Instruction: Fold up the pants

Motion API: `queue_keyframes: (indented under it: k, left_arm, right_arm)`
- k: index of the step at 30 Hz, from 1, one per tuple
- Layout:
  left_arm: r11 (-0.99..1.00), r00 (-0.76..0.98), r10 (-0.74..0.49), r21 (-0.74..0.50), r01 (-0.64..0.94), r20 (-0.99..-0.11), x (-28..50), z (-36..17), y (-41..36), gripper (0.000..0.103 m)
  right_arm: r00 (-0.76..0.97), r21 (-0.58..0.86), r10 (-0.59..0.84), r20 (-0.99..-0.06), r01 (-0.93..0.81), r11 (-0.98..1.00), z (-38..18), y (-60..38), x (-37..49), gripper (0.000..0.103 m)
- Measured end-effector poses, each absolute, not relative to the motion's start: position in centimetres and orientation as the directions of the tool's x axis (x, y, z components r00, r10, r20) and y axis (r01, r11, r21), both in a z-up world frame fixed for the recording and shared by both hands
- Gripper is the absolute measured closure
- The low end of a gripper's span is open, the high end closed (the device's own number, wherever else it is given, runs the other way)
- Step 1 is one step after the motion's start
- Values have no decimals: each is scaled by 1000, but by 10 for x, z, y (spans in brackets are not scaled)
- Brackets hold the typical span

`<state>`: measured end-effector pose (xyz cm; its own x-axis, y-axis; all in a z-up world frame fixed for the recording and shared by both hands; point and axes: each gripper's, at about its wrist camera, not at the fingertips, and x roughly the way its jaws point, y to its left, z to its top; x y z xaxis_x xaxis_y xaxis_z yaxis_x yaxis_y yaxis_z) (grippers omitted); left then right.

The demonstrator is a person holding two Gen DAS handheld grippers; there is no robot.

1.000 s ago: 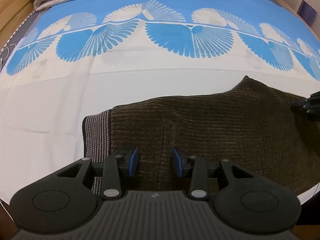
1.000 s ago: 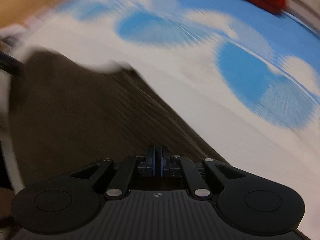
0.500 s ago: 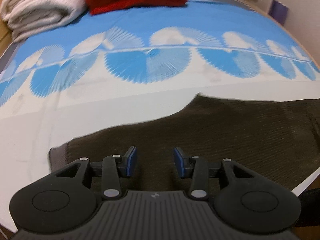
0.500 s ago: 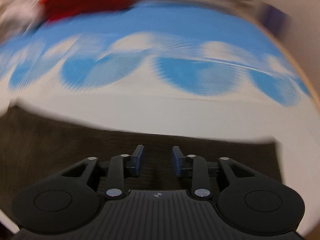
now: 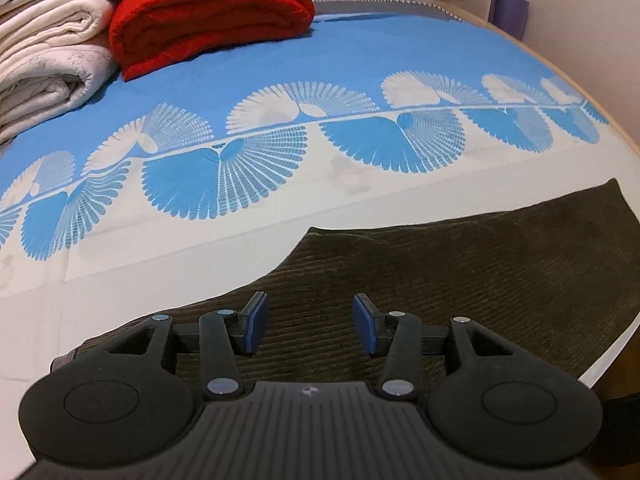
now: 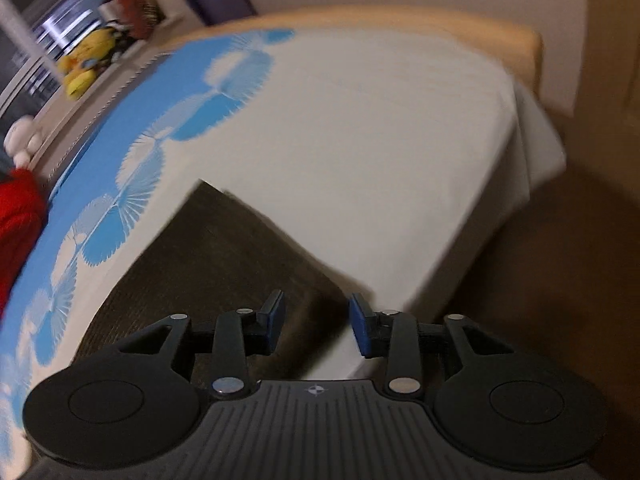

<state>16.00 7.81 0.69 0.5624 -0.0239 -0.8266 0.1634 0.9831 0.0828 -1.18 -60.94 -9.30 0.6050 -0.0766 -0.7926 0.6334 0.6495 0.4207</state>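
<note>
the brown corduroy pants [image 5: 460, 276] lie flat along the near edge of the bed, folded lengthwise, one end reaching the bed's corner in my right view [image 6: 224, 248]. my right gripper [image 6: 316, 322] was pinched shut a second ago; its jaws have just been opening and now stand partly apart with nothing pressed between them, above the pants' end. my left gripper [image 5: 308, 324] has also been opening wider, empty, over the waist half. i read that as a fold just laid down and released, so the next fold across the length is still to do. further out on the blue and white sheet [image 5: 360, 52] sit a red blanket [image 5: 208, 16] and white blankets [image 5: 44, 56], well apart from the pants; nothing blocks the way.
</note>
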Motion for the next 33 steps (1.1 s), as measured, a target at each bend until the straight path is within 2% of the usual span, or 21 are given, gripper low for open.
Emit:
queue_keyframes:
  k: [8,16,17,18,21,24,26,29,33]
  left_arm:
    - [976,533,12,127,179,-846,167,-8,67,51]
    - [975,532,17,132,178,-846,169,-9,66,51]
    - [975,532,16,131,179,-847,169,-9,66,51]
    - [975,533,16,132,180,-846,169,-9,66,51]
    - [976,539,12,127,177,-842,168,-6,69,51]
    - [979,552,6,117,165,-834,165,-1,76,51]
    - [983,558,6,108,151,-830,162,2,83,51]
    - [985,565,11,105,134,-825,157,6,96,51]
    - [990,572,20,96,102,-820,147,12,117,51]
  right_arm:
    - [580,530,84,-810,664,528,-131,-600,9,60]
    - [538,505,63,-840,736,450,-142,-595,27,58]
    - [538,504,55,-841,742,442,-142,-594,28,68]
    - [535,497,42,-844,750,436,-143,-593,28,83]
    - [546,502,13,-837,759,414,-138,-590,26,89]
    - [564,465,-65,-823,736,492,-115,-573,32,90]
    - [600,418,-139,-788,686,596,-88,-547,40,91]
    - [698,311,-231,-678,556,771,-45,-487,56,91]
    - [860,108,-195,-471,276,955,-1,-368,64,92]
